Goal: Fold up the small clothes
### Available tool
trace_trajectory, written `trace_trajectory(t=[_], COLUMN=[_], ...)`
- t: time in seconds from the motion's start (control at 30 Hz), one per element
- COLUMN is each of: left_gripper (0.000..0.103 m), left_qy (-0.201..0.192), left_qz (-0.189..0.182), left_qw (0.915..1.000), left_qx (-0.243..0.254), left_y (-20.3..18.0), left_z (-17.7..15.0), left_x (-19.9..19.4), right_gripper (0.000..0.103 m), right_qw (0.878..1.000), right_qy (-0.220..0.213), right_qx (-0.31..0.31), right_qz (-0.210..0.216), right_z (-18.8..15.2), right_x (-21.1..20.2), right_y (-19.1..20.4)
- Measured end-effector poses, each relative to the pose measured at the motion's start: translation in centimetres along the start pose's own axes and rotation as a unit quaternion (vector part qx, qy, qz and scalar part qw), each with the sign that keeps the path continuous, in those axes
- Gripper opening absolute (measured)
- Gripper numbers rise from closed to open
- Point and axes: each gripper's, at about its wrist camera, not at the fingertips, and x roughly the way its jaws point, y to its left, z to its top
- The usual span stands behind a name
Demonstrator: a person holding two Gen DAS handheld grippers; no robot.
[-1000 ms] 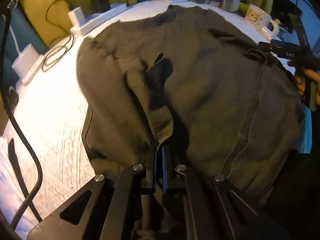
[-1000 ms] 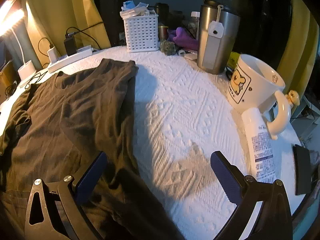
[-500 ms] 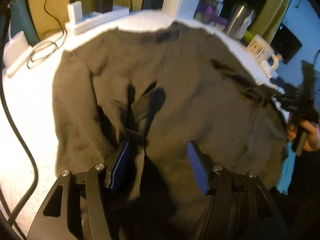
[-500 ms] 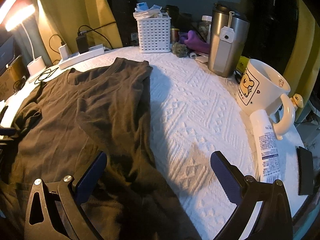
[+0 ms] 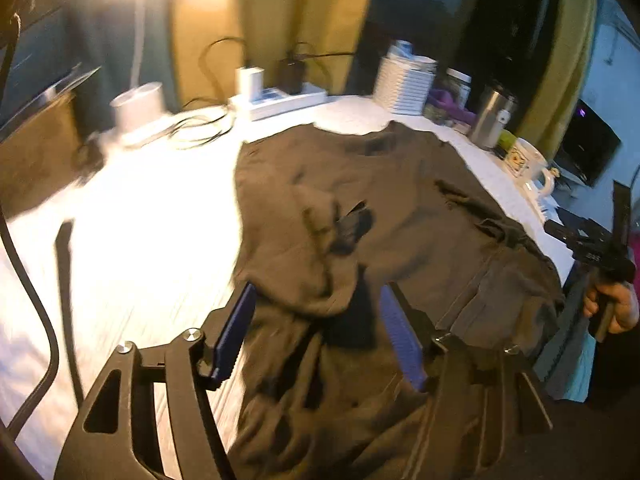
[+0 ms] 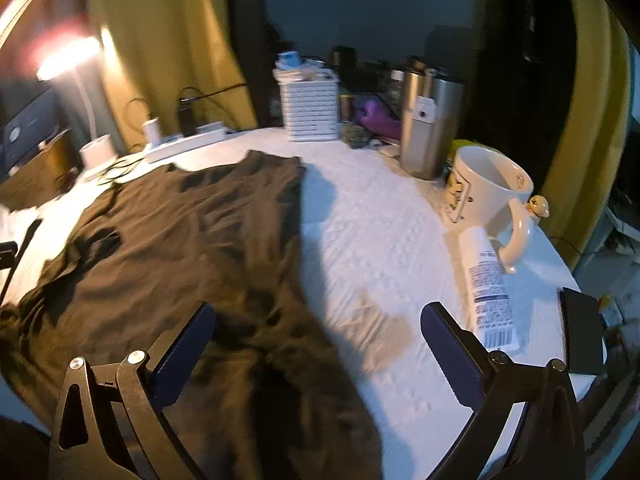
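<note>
A white textured bedspread (image 6: 380, 248) is covering the surface, lit by a glowing lamp (image 6: 68, 60) at ten o'clock, with the dark olive-brown cotton T-shirt (image 6: 180, 248) lying spread over its left half. The left gripper (image 5: 320, 336) is hanging over a rumpled fold, its jaws having just been opening and now released, cloth lying loose between them. At three o'clock, beside a cream ceramic mug (image 6: 488, 192), the right gripper (image 6: 316, 344) is standing wide, jaws just narrowing, gripping nothing.

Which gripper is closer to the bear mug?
Right. The right gripper hangs open just left of the mug; the left gripper, its jaws just opened, is across the dark shirt from it.
</note>
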Motion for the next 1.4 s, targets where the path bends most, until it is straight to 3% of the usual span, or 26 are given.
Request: trace_trajectory(t=[0.17,0.27,0.47,0.67,0.73,0.8,0.87,0.97,1.07,1.4], left_gripper=[0.066,0.066,0.066,0.066,0.065,0.06,0.033,0.009,0.005,0.003], left_qy=[0.019,0.021,0.014,0.007,0.005,-0.002,-0.009,-0.02,-0.035,-0.129], left_qz=[0.011,0.019,0.038,0.024,0.024,0.029,0.027,0.023,0.021,0.019], left_qw=[0.9995,0.9993,0.9985,0.9993,0.9994,0.9995,0.9996,0.9994,0.9989,0.9911], left_qx=[-0.024,-0.026,-0.036,-0.029,-0.023,-0.013,0.001,0.016,0.022,0.027], left_y=[1.8,1.8,2.8,2.7,2.6,2.3,1.7,1.0,0.6,-0.9], left_z=[-4.2,-5.8,-7.4,-8.2,-8.4,-8.5,-8.6,-8.6,-8.5,-6.6], left_x=[-0.6,-1.0,-1.3,-1.2,-1.1,-1.3,-1.9,-2.6,-3.6,-8.6], right_gripper=[0.065,0.056,0.055,0.052,0.023,0.009,0.008,0.007,0.007,0.006], right_qw=[0.999,0.997,0.995,0.996,0.996,0.995,0.995,0.996,0.997,0.997], right_qy=[0.035,0.048,0.071,0.06,0.056,0.055,0.046,0.023,-0.003,-0.061], right_qx=[-0.009,-0.012,0.007,0.008,-0.008,-0.015,-0.01,-0.016,-0.017,-0.014], right_qz=[0.037,0.056,0.066,0.068,0.076,0.078,0.086,0.08,0.069,0.038], right_z=[-2.1,-3.4,-4.4,-4.0,-4.1,-4.2,-4.2,-3.8,-3.1,-1.7], right_x=[0.6,1.0,2.7,4.2,4.2,3.8,2.7,0.2,-2.3,-7.1], right_y=[1.6,2.5,2.6,3.3,4.4,4.8,4.6,4.4,3.7,1.7])
